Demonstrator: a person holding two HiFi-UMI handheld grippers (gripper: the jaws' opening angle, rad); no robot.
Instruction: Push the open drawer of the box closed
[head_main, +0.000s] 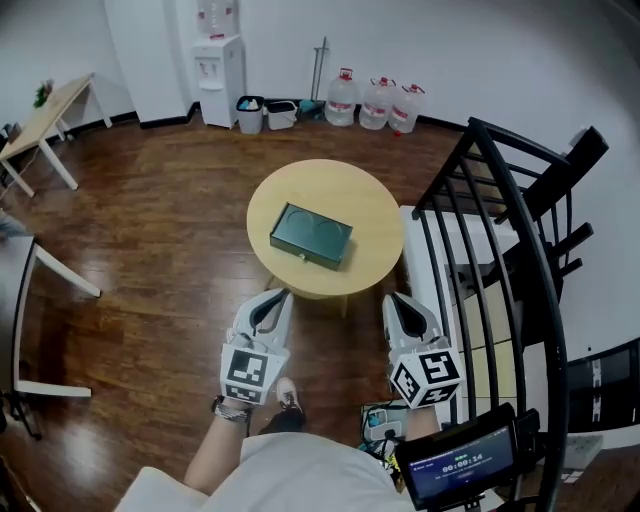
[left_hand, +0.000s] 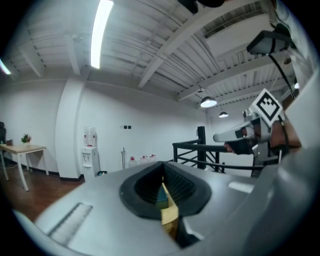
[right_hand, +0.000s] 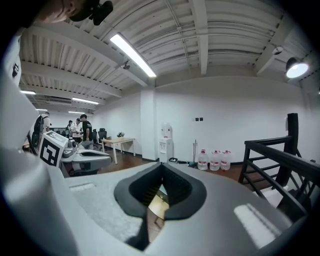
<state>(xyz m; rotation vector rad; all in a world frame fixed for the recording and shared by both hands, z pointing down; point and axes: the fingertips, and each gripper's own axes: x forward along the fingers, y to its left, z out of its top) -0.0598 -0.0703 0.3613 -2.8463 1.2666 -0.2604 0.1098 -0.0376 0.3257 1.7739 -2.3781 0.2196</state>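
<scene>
Flat dark-green box (head_main: 311, 235) (faint rings on top) sits on the table (head_main: 375, 215).

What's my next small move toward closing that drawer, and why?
Probably ease the left gripper forward toward the drawer on the near side of the green box. Both it and the right gripper hang short of the round table, jaws shut and empty. The left tip is closer to the drawer's face, and nothing touches the box yet.
</scene>
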